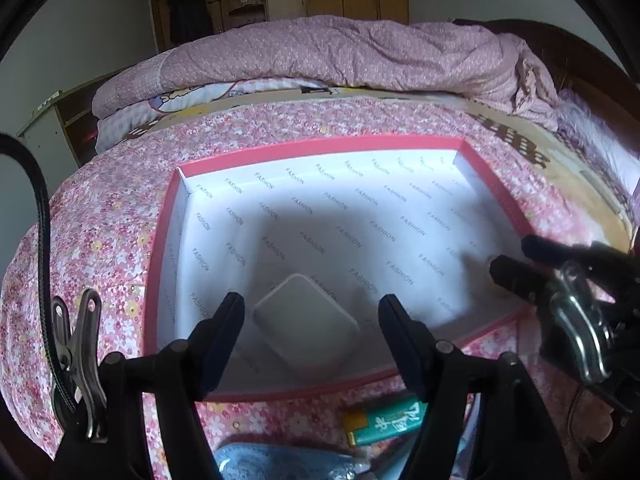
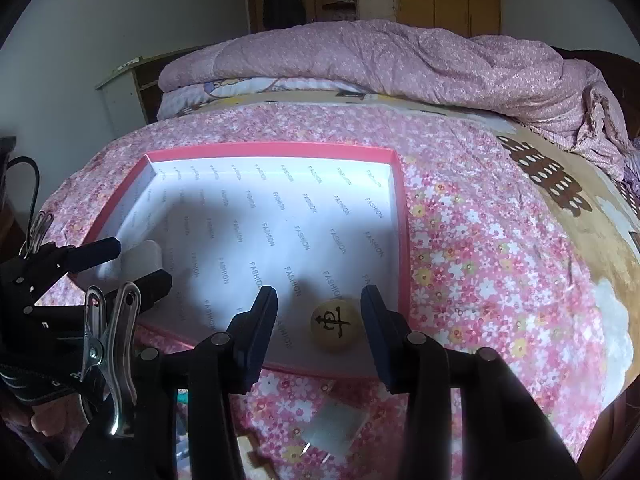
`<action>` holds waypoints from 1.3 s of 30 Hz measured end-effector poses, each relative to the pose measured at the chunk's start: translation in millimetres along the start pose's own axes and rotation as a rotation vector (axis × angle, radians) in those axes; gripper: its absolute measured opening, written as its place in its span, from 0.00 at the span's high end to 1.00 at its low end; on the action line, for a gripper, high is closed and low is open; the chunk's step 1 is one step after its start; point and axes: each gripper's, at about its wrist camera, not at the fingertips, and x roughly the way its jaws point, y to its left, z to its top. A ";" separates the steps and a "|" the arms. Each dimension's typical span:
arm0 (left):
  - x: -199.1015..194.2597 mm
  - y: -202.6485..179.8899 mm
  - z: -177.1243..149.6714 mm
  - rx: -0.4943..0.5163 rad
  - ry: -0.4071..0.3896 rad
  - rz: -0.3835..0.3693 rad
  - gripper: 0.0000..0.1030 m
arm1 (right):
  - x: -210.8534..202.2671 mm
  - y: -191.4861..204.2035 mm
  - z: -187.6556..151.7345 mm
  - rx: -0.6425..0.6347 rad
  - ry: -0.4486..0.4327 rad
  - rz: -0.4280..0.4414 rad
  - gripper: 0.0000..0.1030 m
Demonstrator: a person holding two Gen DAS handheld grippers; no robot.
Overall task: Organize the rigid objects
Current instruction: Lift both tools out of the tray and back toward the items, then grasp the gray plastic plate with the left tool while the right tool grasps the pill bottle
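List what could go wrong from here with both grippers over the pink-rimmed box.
1. The round wooden chess piece lies near the right gripper's right finger; lifting out could nudge it.
2. The white rounded-rectangle case sits tilted between the left gripper's open fingers and may get dragged.
3. The pink-rimmed cardboard box rests on soft floral bedding, so pressing the rim could tip it.

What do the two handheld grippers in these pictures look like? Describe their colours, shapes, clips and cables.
The left gripper and right gripper are black, each with two flat, tapered fingers joined by round silver rivets. A silver metal spring clip is fixed beside each. A black ribbed cable runs past the left one.
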 end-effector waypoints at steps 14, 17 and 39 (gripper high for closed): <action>-40.3 12.0 -9.9 -0.055 -0.045 -0.005 0.29 | -42.7 9.5 -8.9 -0.031 -0.019 0.036 0.53; -48.7 12.4 -15.1 -0.064 -0.038 -0.022 0.29 | -51.4 12.5 -14.0 -0.048 -0.012 0.032 0.51; -103.0 25.8 -91.6 -0.066 0.054 -0.056 0.29 | -100.7 7.6 -81.1 -0.044 0.126 0.044 0.51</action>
